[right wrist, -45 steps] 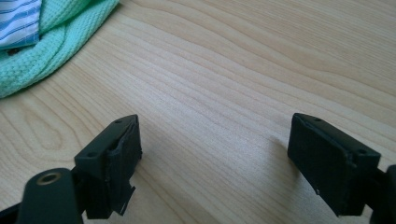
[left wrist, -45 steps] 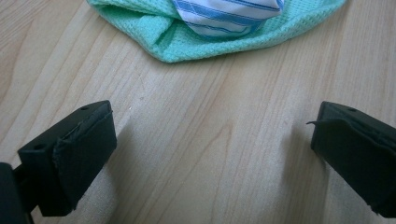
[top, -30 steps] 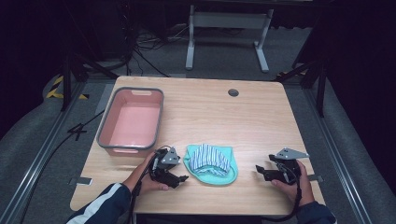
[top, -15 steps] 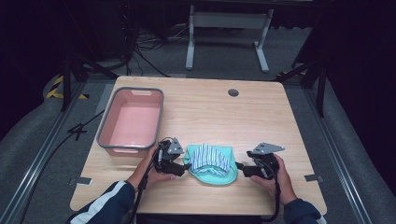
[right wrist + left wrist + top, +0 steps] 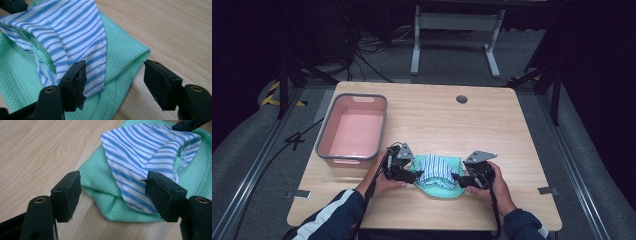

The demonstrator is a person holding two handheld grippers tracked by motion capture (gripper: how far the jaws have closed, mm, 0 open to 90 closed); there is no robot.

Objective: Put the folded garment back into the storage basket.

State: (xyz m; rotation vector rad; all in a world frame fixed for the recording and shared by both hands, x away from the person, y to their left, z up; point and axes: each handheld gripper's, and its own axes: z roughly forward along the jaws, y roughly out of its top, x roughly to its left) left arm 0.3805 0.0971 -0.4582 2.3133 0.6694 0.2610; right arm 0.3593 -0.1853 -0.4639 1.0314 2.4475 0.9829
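Left gripper view shows the left gripper (image 5: 113, 192) spread wide, astride one edge of the folded mint-green waffle-weave cloth (image 5: 100, 178) and the blue-and-white striped cotton cloth (image 5: 140, 152) draped on it. Opposite, the right gripper (image 5: 115, 82) gapes likewise. Both cloths lie on the pale wooden table (image 5: 432, 120), near the empty pink plastic tub (image 5: 353, 131). Closing now likely pinches one layer, so the striped piece could slide off.
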